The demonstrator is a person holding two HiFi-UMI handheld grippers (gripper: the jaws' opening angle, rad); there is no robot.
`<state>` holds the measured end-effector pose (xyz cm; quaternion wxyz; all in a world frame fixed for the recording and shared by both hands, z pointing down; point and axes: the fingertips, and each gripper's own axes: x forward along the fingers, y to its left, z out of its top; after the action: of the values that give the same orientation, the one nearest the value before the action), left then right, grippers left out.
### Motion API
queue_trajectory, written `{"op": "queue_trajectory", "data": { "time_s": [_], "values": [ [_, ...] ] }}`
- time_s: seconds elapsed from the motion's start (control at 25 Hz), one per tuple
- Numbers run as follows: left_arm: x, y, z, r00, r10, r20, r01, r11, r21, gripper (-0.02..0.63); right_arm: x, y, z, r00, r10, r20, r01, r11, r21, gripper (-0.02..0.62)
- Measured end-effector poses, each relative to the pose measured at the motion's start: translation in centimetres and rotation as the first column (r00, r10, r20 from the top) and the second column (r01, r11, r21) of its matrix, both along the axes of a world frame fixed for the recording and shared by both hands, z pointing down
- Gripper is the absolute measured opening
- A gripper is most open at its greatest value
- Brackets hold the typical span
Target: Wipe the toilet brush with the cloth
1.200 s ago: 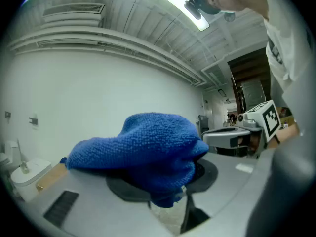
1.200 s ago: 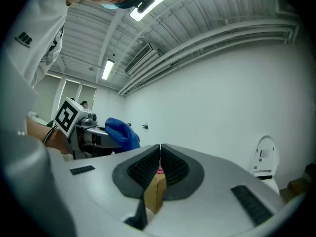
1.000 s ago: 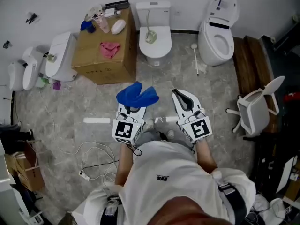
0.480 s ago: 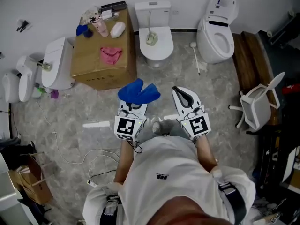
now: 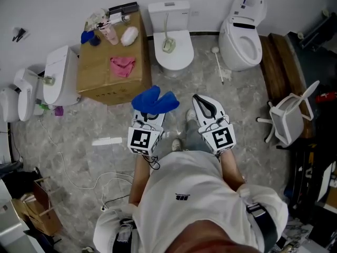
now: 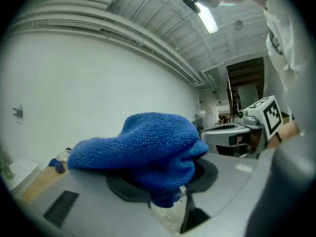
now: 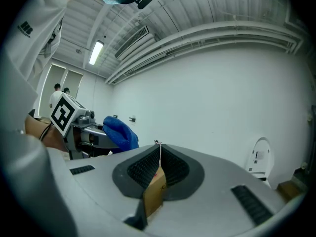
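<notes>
My left gripper [image 5: 150, 112] is shut on a blue cloth [image 5: 154, 101], which bulges up over its jaws [image 6: 148, 152]. My right gripper [image 5: 201, 105] is shut with nothing in it, its pads meeting in the right gripper view [image 7: 159, 149]. Both point level toward the toilets, side by side in front of the person's body. A white brush with a long handle [image 5: 219, 65] lies on the floor between two toilets, well ahead of the right gripper. Another thin-handled brush with a pale green head [image 5: 168, 44] rests on the middle toilet's lid.
A cardboard box [image 5: 100, 75] with a pink cloth [image 5: 122, 66] and bottles stands ahead on the left. Toilets stand at the left [image 5: 60, 75], middle [image 5: 169, 57] and right [image 5: 241, 33]. A white chair [image 5: 289, 121] is at the right; cables [image 5: 84, 178] trail on the floor behind.
The person has stepped forward toward the toilets, carrying both grippers along. The left gripper still holds the blue cloth and the right stays shut.
</notes>
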<state>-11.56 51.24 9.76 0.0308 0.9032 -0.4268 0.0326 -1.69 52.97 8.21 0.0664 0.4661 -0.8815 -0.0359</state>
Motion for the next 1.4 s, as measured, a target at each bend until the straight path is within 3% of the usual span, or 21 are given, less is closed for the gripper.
{"op": "queue_trajectory", "data": {
  "time_s": [0.32,0.88,1.4],
  "values": [
    [1.7,-4.8,0.6,1.0,-0.006,0.001,0.006,1.0,-0.005,0.16,1.9,-5.2,0.4,1.0,-0.003,0.012,0.003,1.0,-0.005,0.002],
    [4.9,-17.2,0.9,0.997,-0.067,0.026,0.067,0.997,-0.033,0.16,5.3,-18.5,1.3,0.997,-0.074,0.027,0.075,0.996,-0.045,0.002],
    [6.5,-23.9,2.1,0.992,-0.119,0.037,0.121,0.991,-0.055,0.16,7.7,-26.3,2.6,0.995,-0.099,0.033,0.101,0.994,-0.05,0.002]
  ]
}}
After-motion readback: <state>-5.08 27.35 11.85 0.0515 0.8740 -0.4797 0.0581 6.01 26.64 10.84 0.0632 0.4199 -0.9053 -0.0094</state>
